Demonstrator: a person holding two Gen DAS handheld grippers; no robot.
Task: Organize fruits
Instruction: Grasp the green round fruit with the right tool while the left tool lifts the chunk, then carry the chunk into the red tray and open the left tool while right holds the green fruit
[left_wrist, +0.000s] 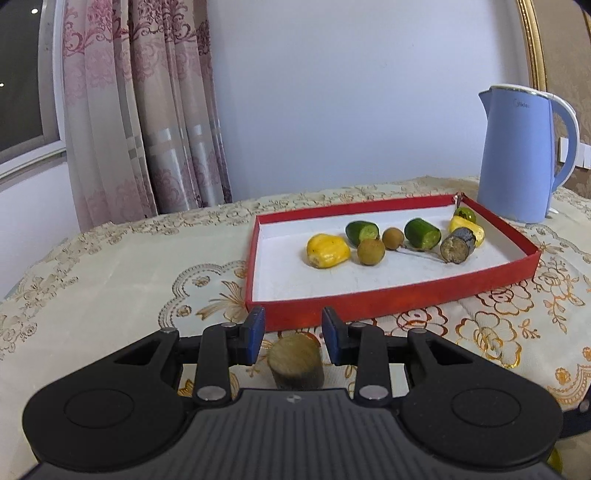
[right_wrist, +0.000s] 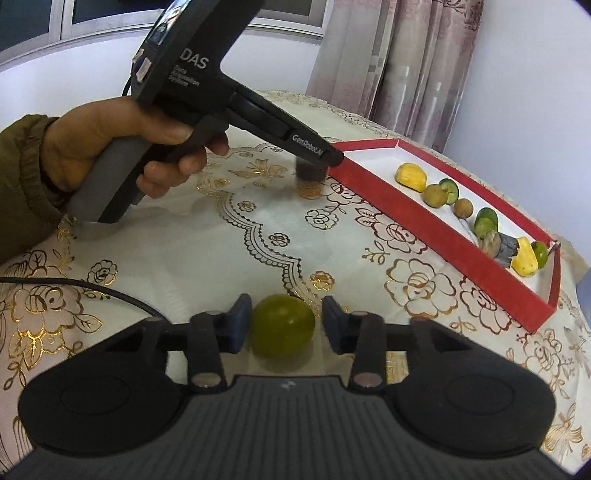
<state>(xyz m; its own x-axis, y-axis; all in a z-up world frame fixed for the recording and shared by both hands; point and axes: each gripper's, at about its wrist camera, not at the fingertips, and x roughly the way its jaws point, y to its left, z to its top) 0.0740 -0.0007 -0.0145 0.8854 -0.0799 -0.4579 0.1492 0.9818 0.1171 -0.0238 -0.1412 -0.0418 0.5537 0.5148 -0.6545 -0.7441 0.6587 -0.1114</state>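
**Both grippers straddling fruit beside the red tray**

On the embroidered tablecloth (right_wrist: 192, 258), just short of the red tray (left_wrist: 369, 299), I have my left gripper (left_wrist: 293, 334) spread open around a stubby brown-topped cylinder piece (left_wrist: 295, 363); neither blue pad (left_wrist: 255, 332) touches it. My right gripper (right_wrist: 282, 326) is likewise open, its fingers either side of a round green fruit (right_wrist: 282, 325) that sits on the cloth with a gap on both sides. Nothing is gripped by either tool. Inside the tray lie a yellow fruit piece (left_wrist: 327, 251), two cut cucumber chunks (left_wrist: 362, 232), two brown longans (left_wrist: 371, 252), a dark cylinder piece (left_wrist: 458, 245), another yellow piece and a small green fruit at the far corner. A blue kettle (left_wrist: 517, 155) stands behind the tray.
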